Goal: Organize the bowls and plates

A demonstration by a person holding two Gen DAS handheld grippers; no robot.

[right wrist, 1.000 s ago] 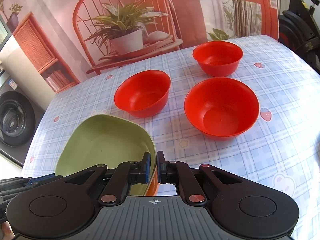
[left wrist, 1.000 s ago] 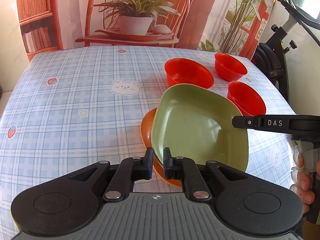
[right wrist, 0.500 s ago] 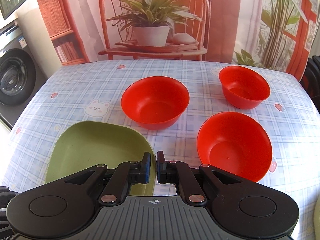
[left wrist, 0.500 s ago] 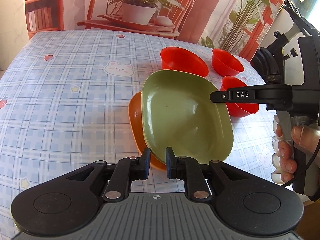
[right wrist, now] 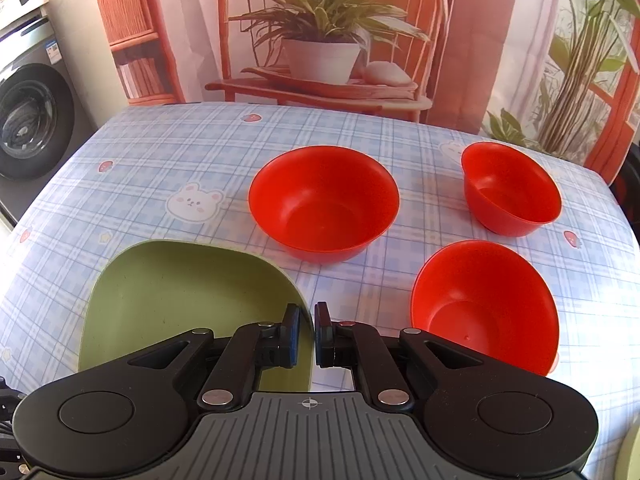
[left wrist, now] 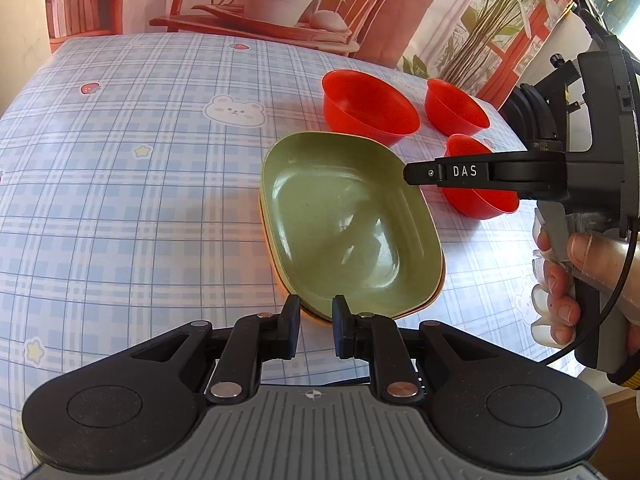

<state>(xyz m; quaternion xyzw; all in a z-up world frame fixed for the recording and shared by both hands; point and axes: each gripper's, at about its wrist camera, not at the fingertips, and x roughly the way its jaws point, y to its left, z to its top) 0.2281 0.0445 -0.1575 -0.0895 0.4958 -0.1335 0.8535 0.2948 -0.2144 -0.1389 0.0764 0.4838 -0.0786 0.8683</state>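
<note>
A green squarish plate [left wrist: 344, 224] lies nested on an orange plate [left wrist: 420, 307] whose edge peeks out beneath. My left gripper [left wrist: 316, 312] is open, its fingers either side of the green plate's near rim. My right gripper [right wrist: 306, 320] is slightly open with the green plate's [right wrist: 180, 300] right rim in the gap; it also shows in the left wrist view [left wrist: 416, 172] at that rim. Three red bowls [right wrist: 324, 200] [right wrist: 512, 188] [right wrist: 484, 304] stand separately on the table.
The table has a blue plaid cloth [left wrist: 120, 184] with bear and strawberry prints. A backdrop picturing a chair and potted plant [right wrist: 320, 48] hangs behind the far edge. A washing machine [right wrist: 28, 120] stands at the left.
The green plate has come down from a tilt to lie nested on the orange plate. My left gripper has opened and let go of its rim. My right gripper has opened slightly.
</note>
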